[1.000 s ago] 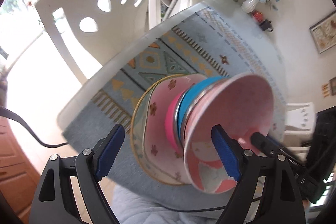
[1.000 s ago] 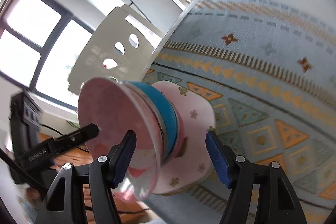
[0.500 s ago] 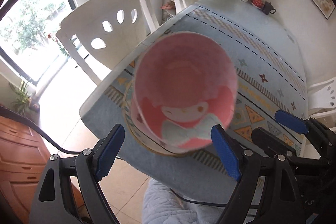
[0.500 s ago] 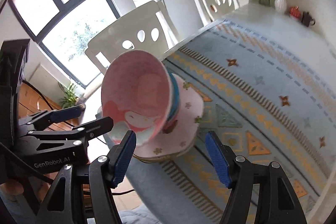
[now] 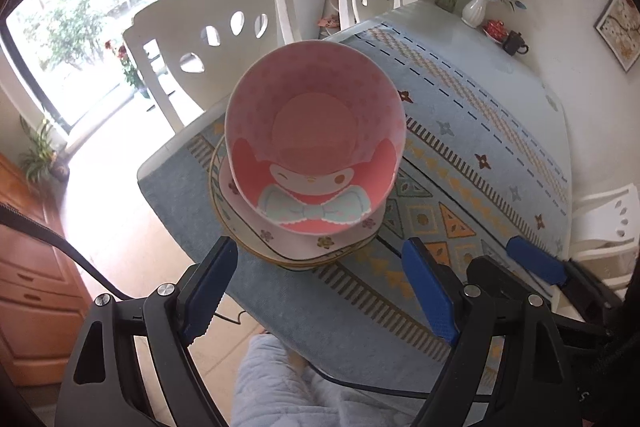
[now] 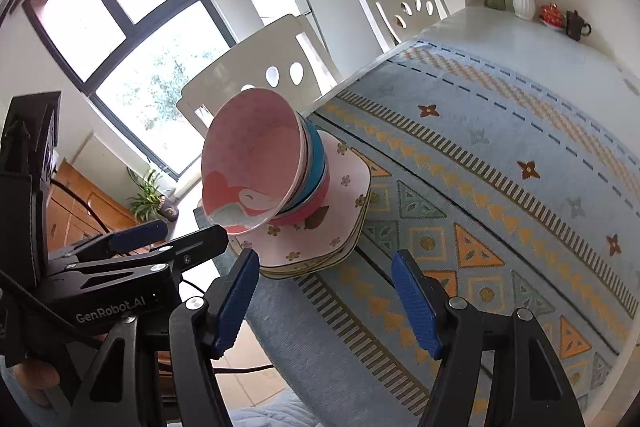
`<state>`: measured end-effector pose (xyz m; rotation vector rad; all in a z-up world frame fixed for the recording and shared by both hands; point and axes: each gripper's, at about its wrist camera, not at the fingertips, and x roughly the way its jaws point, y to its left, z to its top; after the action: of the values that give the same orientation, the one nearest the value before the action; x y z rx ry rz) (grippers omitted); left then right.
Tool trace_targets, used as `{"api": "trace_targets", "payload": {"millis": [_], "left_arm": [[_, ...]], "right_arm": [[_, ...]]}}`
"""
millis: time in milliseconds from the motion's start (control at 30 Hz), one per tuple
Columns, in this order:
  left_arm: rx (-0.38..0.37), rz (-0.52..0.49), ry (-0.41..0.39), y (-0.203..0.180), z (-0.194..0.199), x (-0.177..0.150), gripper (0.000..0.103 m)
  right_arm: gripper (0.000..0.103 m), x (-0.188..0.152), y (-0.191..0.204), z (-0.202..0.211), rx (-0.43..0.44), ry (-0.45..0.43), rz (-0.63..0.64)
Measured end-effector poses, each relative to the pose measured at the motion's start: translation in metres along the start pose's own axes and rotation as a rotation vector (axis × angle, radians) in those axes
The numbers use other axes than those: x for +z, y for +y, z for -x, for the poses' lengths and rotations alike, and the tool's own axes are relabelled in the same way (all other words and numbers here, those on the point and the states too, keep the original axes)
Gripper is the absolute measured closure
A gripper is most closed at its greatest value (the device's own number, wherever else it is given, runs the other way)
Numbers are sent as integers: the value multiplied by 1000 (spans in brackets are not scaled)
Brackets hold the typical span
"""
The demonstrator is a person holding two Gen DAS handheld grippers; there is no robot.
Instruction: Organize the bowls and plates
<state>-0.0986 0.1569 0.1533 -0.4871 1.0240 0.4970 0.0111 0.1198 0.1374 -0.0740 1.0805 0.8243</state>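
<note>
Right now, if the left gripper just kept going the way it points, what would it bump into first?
Probably the pink bowl atop the stacked dishes; it sits straight ahead of the open left gripper, though depth is hard to judge.

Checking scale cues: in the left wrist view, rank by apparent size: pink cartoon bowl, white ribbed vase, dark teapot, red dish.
Largest to smallest:
1. Pink cartoon bowl, though it is nearest the camera.
2. White ribbed vase.
3. Dark teapot and red dish look alike; not ranked.
</note>
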Motion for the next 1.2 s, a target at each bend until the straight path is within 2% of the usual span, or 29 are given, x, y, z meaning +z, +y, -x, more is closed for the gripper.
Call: {"api": "trace_targets", "payload": {"millis": [167, 233, 333, 433, 500, 600, 700, 767, 800, 833, 867, 933, 967, 1000, 1033, 1067, 1100, 1133, 1200], "left_arm": [[-30, 36, -30, -4, 1, -6, 20], [-60, 13, -46, -12, -2, -10, 20], [-113, -98, -50, -35, -16, -20, 20], [-167, -270, -59, -71, -41, -38, 20], [-209, -344, -11, -91, -62, -47, 20], [-318, -391, 105, -115, -101, -61, 20], [-364, -412, 206, -133, -141, -75, 20], [-384, -435, 288, -144, -166, -85, 18], [-390, -459, 205, -148, -160, -86, 15], [-360, -507, 113, -155, -154, -89, 15], [-343, -539, 86, -158, -153, -92, 15], [-310, -592, 83, -166, -165, -95, 14], [-288, -616, 72, -168, -171, -95, 10], [-282, -647, 29, -170, -170, -97, 4], [-247, -673, 25, -173, -174, -99, 2], [-229, -681, 44, -173, -181, -98, 1], [-224, -693, 28, -173, -182, -98, 0], [-225, -707, 13, -173, -184, -99, 0], [-244, -708, -27, -171, -187, -102, 0]], "right_arm": [[36, -5, -8, 1, 7, 1, -34], [36, -11, -15, 5, -7, -18, -54], [35, -26, -33, 5, -73, -21, -110], [35, -50, -70, -5, -127, 44, -245], [35, -69, -98, -14, -137, 107, -365], [35, -107, -135, -19, -245, 173, -501], [35, -135, -157, -15, -337, 146, -576], [35, -155, -175, -14, -338, 98, -661], [29, -164, -182, -12, -306, 49, -707], [26, -169, -183, -2, -308, -68, -720], [26, -171, -183, 0, -351, -86, -724], [25, -173, -185, -5, -454, -81, -681], [18, -173, -180, -6, -469, -118, -630], [12, -174, -178, -8, -510, -130, -590], [11, -176, -175, -14, -592, -130, -535], [4, -177, -173, -20, -663, -114, -485], [0, -179, -171, -25, -718, -102, -442], [0, -182, -169, -23, -732, -145, -432], [0, -184, -174, -20, -709, -152, -463]]}}
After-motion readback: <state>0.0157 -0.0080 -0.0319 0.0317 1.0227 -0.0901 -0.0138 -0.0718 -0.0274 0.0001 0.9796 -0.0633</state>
